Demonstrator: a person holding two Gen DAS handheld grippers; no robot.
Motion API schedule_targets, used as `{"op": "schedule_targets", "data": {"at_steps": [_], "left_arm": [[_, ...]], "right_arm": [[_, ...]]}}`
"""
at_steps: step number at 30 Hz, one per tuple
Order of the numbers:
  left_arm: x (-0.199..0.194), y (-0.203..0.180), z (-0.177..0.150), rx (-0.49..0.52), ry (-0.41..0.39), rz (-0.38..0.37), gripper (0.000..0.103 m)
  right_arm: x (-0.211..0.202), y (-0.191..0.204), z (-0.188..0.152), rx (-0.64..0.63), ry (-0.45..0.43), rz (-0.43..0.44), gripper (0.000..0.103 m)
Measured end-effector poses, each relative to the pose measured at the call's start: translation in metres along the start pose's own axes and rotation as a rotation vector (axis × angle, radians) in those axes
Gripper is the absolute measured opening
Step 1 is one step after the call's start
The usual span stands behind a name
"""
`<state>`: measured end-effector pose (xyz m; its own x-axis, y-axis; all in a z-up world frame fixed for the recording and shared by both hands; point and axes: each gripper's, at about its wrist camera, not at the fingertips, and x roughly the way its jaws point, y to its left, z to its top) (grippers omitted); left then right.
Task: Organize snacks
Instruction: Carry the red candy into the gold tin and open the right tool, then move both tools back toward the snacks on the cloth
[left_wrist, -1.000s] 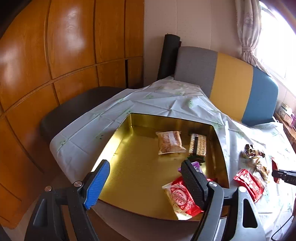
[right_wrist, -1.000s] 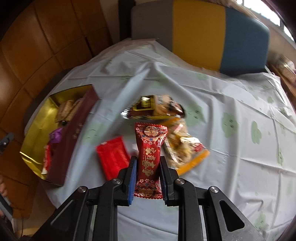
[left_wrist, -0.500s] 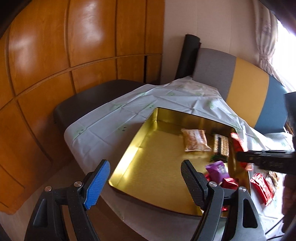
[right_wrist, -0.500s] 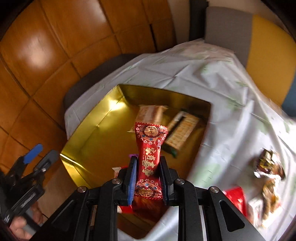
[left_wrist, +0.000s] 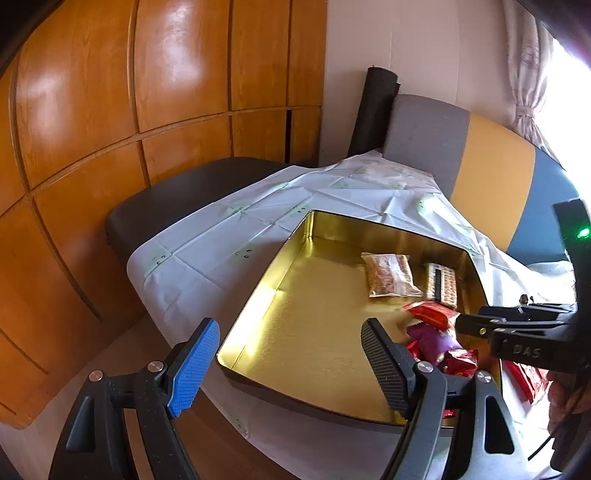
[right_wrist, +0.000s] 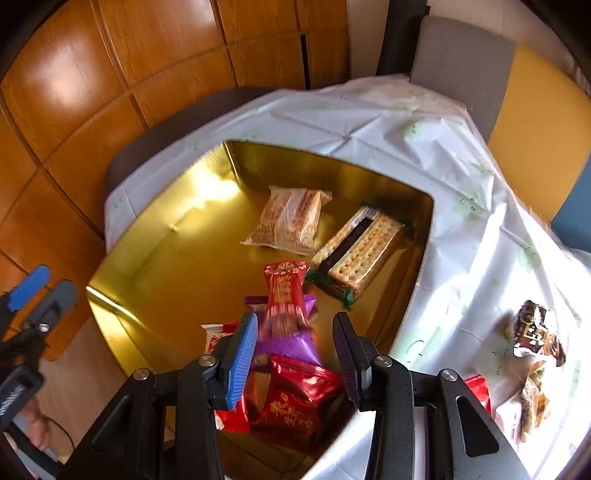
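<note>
Right wrist view: right gripper (right_wrist: 295, 343) jaws opening, red snack packet (right_wrist: 286, 299) dropping free into gold tin (right_wrist: 155, 229); left gripper (left_wrist: 288, 365) apart, empty; next, fetch tablecloth snacks (right_wrist: 535, 332).

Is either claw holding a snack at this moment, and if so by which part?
Neither. The left claw is open and empty. The right claw's jaws are opening; the red snack packet, blurred, is dropping free between them over the gold tin.
</note>
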<state>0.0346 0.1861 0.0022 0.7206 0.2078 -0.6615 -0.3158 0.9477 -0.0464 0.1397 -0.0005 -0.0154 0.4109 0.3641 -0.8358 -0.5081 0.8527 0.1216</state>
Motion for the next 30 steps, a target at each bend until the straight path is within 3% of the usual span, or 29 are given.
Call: {"op": "schedule_targets", "data": {"at_steps": [8, 15, 30], "left_arm": [[-0.008, -0.019, 0.000, 0.045, -0.010, -0.019, 0.080], [-0.019, -0.043, -0.001, 0.099, -0.019, -0.058, 0.080], [-0.036, -0.110, -0.015, 0.271, -0.007, -0.167, 0.080]], "right_arm": [[-0.053, -0.026, -0.018, 0.059, -0.121, -0.017, 0.056], [-0.092, -0.077, -0.041, 0.155, -0.178, -0.094, 0.062], [-0.137, -0.206, -0.122, 0.362, -0.143, -0.319, 0.067]]}}
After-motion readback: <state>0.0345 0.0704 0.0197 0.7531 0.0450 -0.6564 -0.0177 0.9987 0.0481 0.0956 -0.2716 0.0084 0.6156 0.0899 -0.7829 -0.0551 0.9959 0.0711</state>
